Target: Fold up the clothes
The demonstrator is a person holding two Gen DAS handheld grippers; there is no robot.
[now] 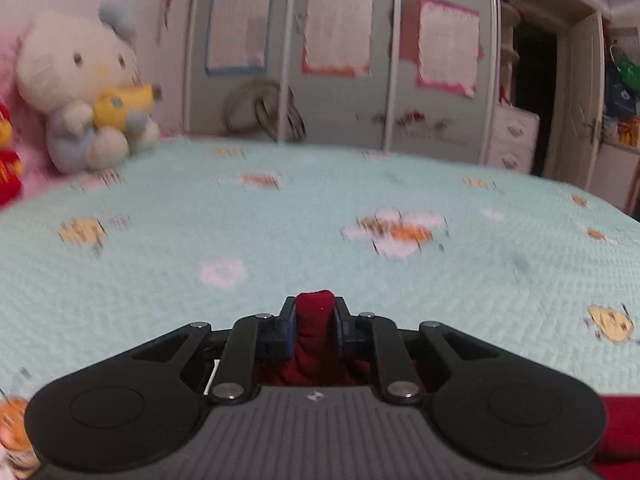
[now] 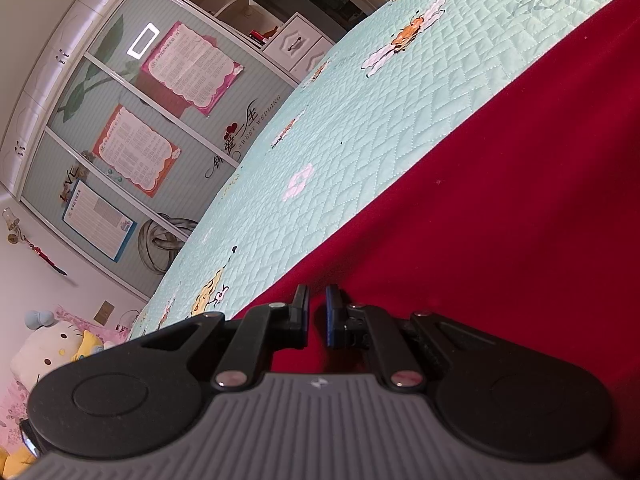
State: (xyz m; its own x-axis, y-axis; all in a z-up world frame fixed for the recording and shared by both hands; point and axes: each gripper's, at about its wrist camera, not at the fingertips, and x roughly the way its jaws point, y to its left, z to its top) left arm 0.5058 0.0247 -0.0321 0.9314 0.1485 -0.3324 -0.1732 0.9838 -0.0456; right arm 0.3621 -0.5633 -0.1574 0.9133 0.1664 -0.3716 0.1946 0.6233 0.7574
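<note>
Your left gripper point(image 1: 315, 312) pinches a bunched fold of the red garment point(image 1: 316, 320) above the mint quilt point(image 1: 280, 232); your right gripper point(image 2: 317, 312) clamps the garment's edge lying on that quilt.

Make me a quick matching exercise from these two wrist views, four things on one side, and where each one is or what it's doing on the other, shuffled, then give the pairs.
Things:
1. left gripper
2. red garment
3. plush cat
4. posters

Place or state:
A. stuck on the wardrobe doors
B. spread over the mint quilt
C. sitting at the far corner of the bed
D. shut on a bunched fold of red cloth

Pairs: 1-D, 2-B, 3-C, 4-A
</note>
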